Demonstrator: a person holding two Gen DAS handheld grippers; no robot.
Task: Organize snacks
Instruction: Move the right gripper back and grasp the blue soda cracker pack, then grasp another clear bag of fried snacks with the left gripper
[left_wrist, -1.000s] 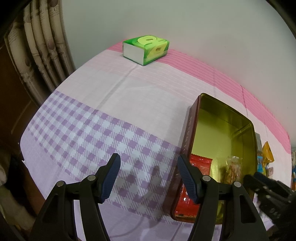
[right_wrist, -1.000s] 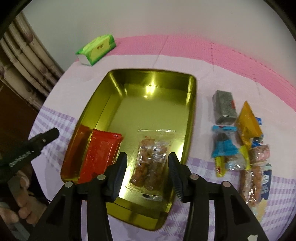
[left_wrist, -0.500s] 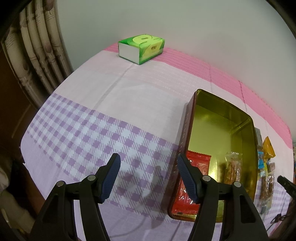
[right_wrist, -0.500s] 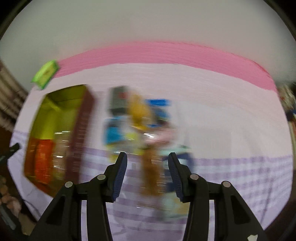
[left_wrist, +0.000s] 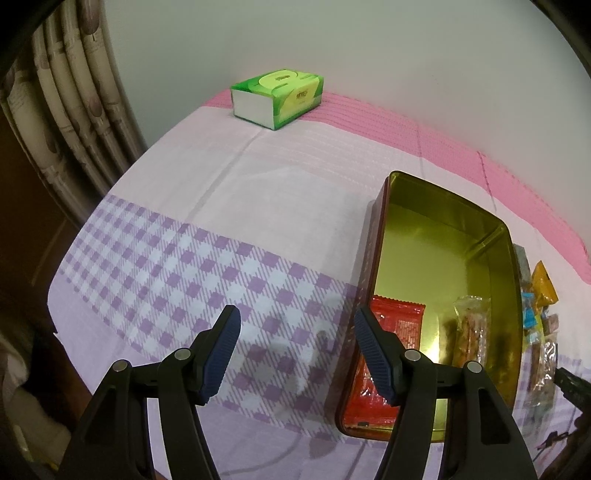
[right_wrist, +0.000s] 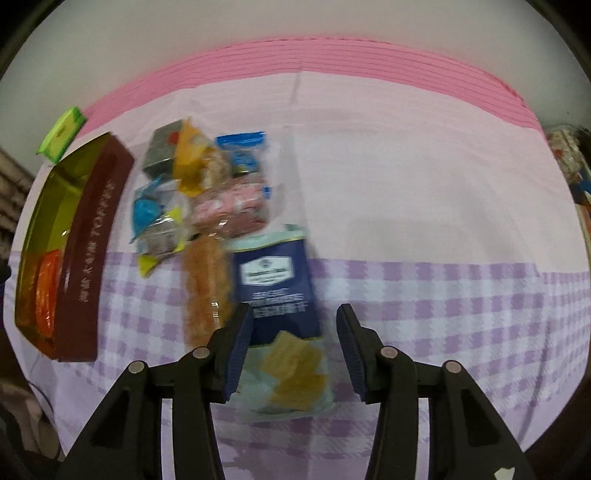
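Note:
A gold-lined tin (left_wrist: 491, 236) with dark red walls holds a red packet (left_wrist: 391, 332) and a clear packet of brown biscuits (left_wrist: 471, 332). My left gripper (left_wrist: 295, 347) is open and empty, hovering over the cloth just left of the tin. In the right wrist view the tin (right_wrist: 92, 243) sits far left. Beside it lies a pile of snacks (right_wrist: 207, 192), including a blue cracker pack (right_wrist: 277, 284) and a long orange packet (right_wrist: 203, 288). My right gripper (right_wrist: 293, 350) is open and empty, above the near end of the blue pack.
A green tissue box (left_wrist: 277, 98) stands at the far edge by the wall. A curtain (left_wrist: 62, 110) hangs at the left. The table has a pink and purple-checked cloth (left_wrist: 184, 258). More clutter (right_wrist: 569, 162) sits at the far right edge.
My right gripper has swung right, from over the tin to over the snack pile, still open. The left gripper has drawn back slightly and stays open.

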